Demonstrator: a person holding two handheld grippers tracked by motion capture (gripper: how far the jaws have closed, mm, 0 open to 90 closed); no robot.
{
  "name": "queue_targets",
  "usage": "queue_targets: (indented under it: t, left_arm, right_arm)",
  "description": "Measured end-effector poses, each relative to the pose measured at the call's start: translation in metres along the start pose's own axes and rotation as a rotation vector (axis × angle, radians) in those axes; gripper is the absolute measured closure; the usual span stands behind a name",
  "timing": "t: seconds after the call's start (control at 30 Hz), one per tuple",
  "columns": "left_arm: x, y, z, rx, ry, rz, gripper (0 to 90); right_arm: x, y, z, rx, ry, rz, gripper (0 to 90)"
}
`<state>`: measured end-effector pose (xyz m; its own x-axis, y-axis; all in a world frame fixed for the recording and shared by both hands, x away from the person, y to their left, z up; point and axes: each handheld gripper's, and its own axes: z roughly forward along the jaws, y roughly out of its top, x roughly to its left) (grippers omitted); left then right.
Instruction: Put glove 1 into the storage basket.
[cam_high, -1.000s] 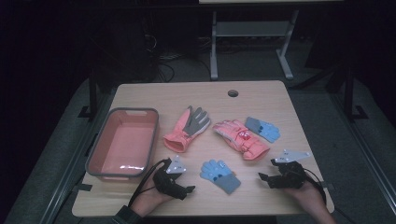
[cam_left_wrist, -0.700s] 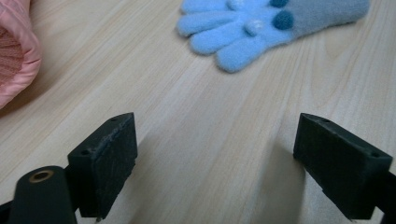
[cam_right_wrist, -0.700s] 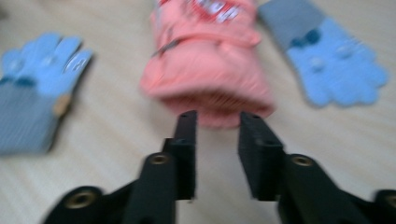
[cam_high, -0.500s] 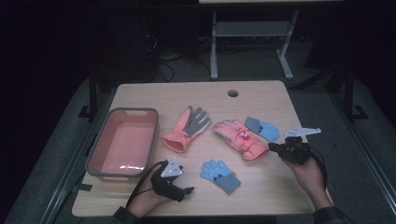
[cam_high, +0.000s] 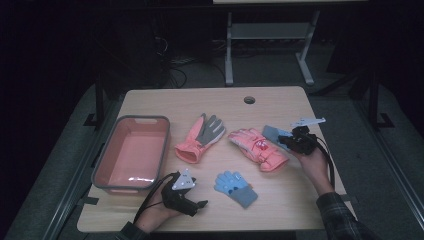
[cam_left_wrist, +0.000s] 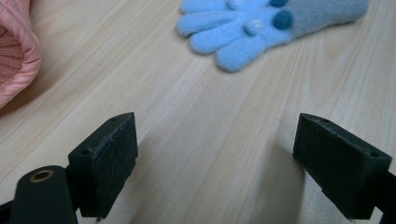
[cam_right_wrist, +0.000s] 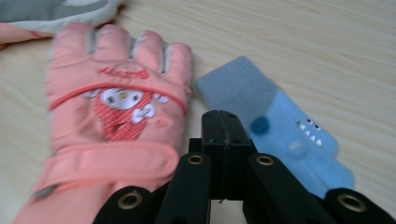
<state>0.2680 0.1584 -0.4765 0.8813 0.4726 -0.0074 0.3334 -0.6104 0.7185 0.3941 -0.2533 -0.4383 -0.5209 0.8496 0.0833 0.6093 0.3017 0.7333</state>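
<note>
A pink glove with a cartoon face (cam_high: 257, 149) (cam_right_wrist: 112, 107) lies right of centre. A small blue glove (cam_high: 271, 132) (cam_right_wrist: 280, 121) lies against its far side. My right gripper (cam_high: 282, 141) (cam_right_wrist: 223, 125) hovers over these two, shut with nothing between its jaws. A second pink glove (cam_high: 200, 137), grey palm up, lies in the middle of the table. Another blue glove (cam_high: 235, 187) (cam_left_wrist: 271, 23) lies near the front. My left gripper (cam_high: 199, 203) (cam_left_wrist: 215, 163) rests on the table just left of it. Its jaws have just been opening and stand open with nothing between them.
A pink basin (cam_high: 107, 165) with nothing in it stands at the table's left. The pink glove's cuff (cam_left_wrist: 14, 56) is at the left edge of the left gripper view. A round cable hole (cam_high: 249, 100) is near the far edge. A metal frame stands beyond the table.
My right hand has moved from the front right edge away from me, up to the pink cartoon glove and the blue glove beside it. The left hand has stayed put.
</note>
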Motion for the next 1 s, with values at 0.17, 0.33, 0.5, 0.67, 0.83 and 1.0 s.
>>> queue_targets:
  t: [0.17, 0.33, 0.5, 0.67, 0.83, 1.0]
  left_arm:
    - [0.000, 0.000, 0.000, 0.000, -0.004, 0.004, 13.0]
    - [0.001, 0.000, 0.000, 0.001, -0.007, 0.007, 13.1]
    - [0.001, 0.000, 0.000, 0.001, -0.007, 0.007, 13.1]
    - [0.001, 0.000, 0.000, 0.001, -0.007, 0.007, 13.1]
    - [0.001, 0.000, 0.000, 0.000, -0.007, 0.007, 13.1]
    - [0.001, 0.000, 0.000, 0.001, -0.007, 0.006, 13.1]
  right_arm:
    - [-0.011, 0.002, 0.016, 0.015, -0.023, 0.019, 89.8]
    - [-0.018, -0.004, 0.031, 0.068, -0.033, 0.028, 89.9]
    - [-0.021, -0.010, 0.030, 0.084, -0.047, 0.025, 89.9]
    - [-0.027, -0.022, 0.014, 0.104, -0.066, 0.026, 89.9]
    - [-0.035, -0.035, -0.004, 0.119, -0.072, 0.029, 89.8]
    - [-0.039, -0.039, -0.014, 0.111, -0.073, 0.034, 89.8]
